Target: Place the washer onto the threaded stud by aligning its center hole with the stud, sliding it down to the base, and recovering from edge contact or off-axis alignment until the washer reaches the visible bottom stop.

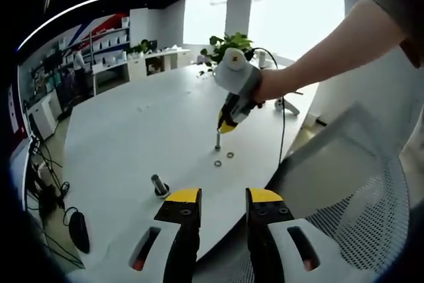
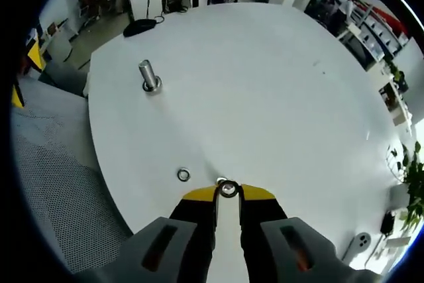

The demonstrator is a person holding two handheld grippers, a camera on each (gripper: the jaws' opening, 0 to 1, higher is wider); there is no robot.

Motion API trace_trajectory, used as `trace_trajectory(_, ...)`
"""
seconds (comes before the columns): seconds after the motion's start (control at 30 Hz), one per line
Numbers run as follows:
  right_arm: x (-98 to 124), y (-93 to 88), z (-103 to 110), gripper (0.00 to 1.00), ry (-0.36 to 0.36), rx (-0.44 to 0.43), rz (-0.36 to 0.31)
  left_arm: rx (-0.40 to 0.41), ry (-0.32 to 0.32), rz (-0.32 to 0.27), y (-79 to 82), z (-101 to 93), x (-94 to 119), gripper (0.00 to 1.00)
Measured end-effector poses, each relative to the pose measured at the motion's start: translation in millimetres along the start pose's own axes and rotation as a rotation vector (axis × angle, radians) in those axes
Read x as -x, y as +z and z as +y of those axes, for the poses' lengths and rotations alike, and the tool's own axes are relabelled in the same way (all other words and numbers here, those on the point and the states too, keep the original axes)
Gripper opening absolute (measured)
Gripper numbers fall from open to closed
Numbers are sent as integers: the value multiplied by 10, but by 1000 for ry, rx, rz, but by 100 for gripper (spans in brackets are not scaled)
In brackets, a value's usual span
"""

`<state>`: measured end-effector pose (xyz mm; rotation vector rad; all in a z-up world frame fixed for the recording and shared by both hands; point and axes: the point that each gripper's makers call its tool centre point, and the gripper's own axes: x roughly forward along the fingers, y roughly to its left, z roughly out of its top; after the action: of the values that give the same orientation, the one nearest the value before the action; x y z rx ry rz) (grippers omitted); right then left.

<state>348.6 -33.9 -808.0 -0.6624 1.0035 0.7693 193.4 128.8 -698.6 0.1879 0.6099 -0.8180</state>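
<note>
A broad white table [image 1: 146,130] is spreading across both views, its rounded edge running past a mesh office chair [image 1: 358,217] that is sitting at about four o'clock in the left gripper view and at eight o'clock in the right gripper view [image 2: 59,183].

In the left gripper view a person's bare arm [image 1: 318,51] is reaching in from two o'clock, gripping the right gripper [image 1: 228,124], which is pointing steeply down at the tabletop near the middle of the view. Below its tips a slim upright pin [image 1: 217,138] is standing on the table, with two small washers [image 1: 223,159] lying flat just beside it, toward six o'clock.

The left gripper [image 1: 223,197] is rising from six o'clock in its own view with its jaws standing apart, released and holding nothing. At about eight o'clock from centre the threaded stud [image 1: 159,185] is standing upright on the table, well apart from the washers.

In the right gripper view the right gripper [image 2: 227,193] is rising from six o'clock with its jaws drawn close, clenched on a washer [image 2: 228,188] pinched between the yellow tips. A second washer [image 2: 183,175] is lying flat on the table just beside them, toward nine o'clock. The threaded stud [image 2: 149,75] is standing at about eleven o'clock, well apart from the held washer.
</note>
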Motion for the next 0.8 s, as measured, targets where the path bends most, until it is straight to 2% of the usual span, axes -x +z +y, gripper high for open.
trace_trajectory(0.8, -98, -19, -5, 14, 17, 7, 39, 10, -10, -2, 2, -6, -1, 25)
